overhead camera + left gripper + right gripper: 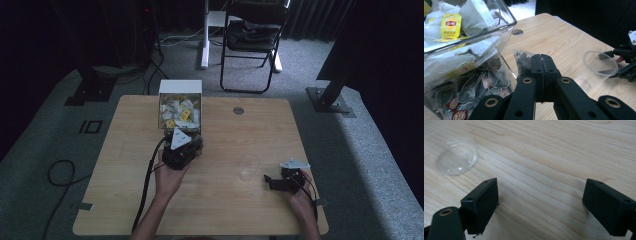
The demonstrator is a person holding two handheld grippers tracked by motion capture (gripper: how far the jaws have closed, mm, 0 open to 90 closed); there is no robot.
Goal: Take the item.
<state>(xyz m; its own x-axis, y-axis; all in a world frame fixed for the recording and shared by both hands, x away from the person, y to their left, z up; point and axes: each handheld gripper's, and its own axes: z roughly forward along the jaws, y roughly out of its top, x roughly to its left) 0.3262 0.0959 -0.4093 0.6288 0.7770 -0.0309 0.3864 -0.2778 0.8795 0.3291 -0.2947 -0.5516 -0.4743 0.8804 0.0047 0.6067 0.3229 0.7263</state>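
Keeping the left gripper [541, 72] pinched on the tea bag [522, 60] beside the clear box [506, 27], the bag should be carried steadily to the plastic cup [600, 63] near the wide-open right gripper [540, 202].

Matt wooden table [235, 195], clear glossy plastic cup [600, 63], mesh tea bag [522, 58].

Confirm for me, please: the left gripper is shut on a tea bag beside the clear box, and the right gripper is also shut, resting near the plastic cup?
Not quite. The left gripper is indeed shut on a tea bag beside the clear box, but the right gripper is open: the right gripper view shows its jaws standing wide apart over bare table, with the plastic cup nearby.
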